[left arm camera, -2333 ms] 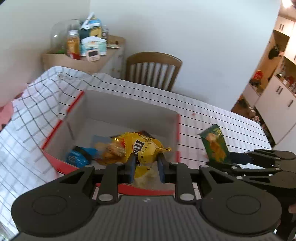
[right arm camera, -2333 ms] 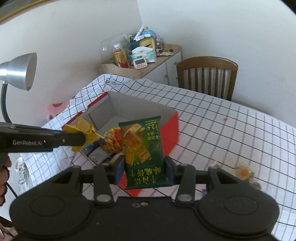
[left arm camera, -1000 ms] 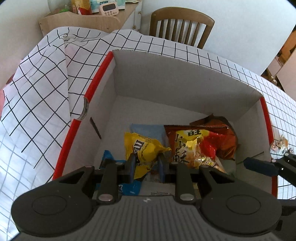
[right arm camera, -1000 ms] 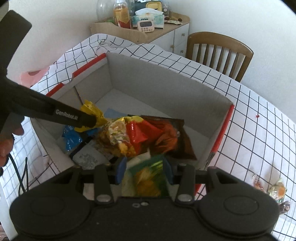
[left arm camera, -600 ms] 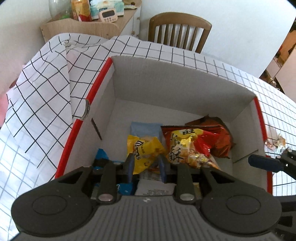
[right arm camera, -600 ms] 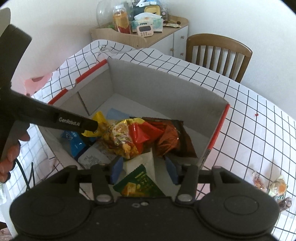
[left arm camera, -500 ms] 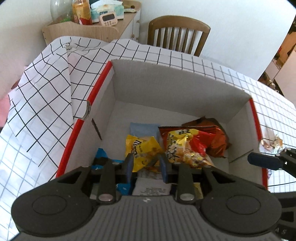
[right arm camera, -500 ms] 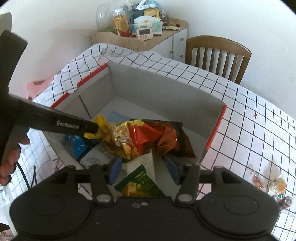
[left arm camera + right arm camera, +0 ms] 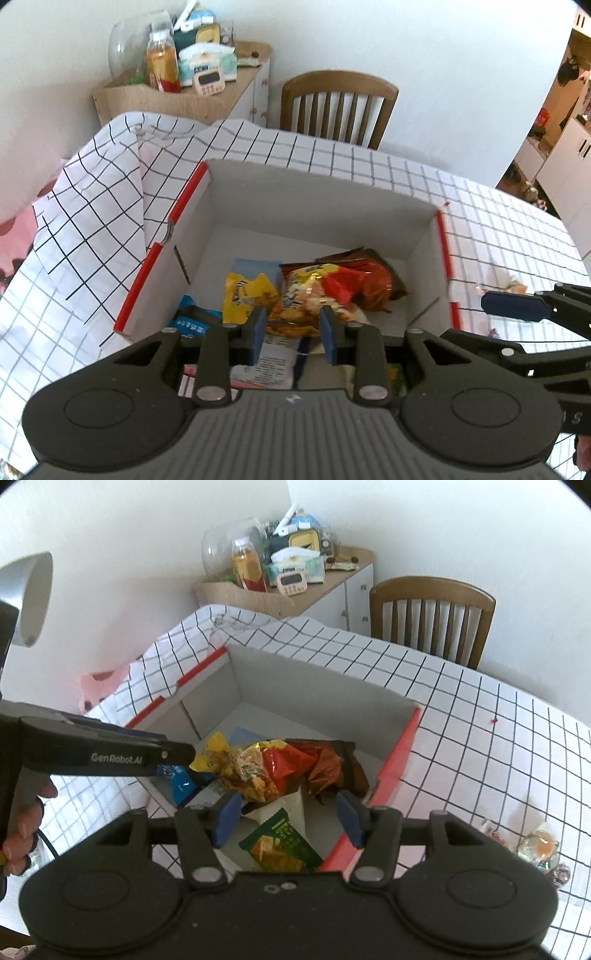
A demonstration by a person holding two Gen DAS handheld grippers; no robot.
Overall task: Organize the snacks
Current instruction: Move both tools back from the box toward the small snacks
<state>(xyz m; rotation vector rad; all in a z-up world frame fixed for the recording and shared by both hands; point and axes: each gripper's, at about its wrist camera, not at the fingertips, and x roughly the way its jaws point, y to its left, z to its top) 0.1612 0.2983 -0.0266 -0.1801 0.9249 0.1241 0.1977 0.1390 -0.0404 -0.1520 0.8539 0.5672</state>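
A red-edged cardboard box [image 9: 441,243] [image 9: 410,731] sits on the checked tablecloth and holds several snack packs. The yellow M&M's bag [image 9: 247,295] [image 9: 214,755] lies in it beside a red and yellow snack bag [image 9: 325,291] [image 9: 269,764]. The green cracker pack [image 9: 280,843] lies at the box's near end. My left gripper [image 9: 291,334] is open and empty above the box's near edge. My right gripper [image 9: 288,814] is open and empty above the green pack; its blue fingertip [image 9: 513,306] shows in the left wrist view.
A few wrapped candies [image 9: 535,849] lie on the cloth right of the box. A wooden chair [image 9: 336,103] stands behind the table. A cluttered side cabinet [image 9: 184,88] is at the back left. A lamp shade [image 9: 26,598] hangs at left.
My left gripper let go of the yellow M&M's bag, opened and lifted back. My right gripper released the green pack into the box and rose; both bags now lie inside.
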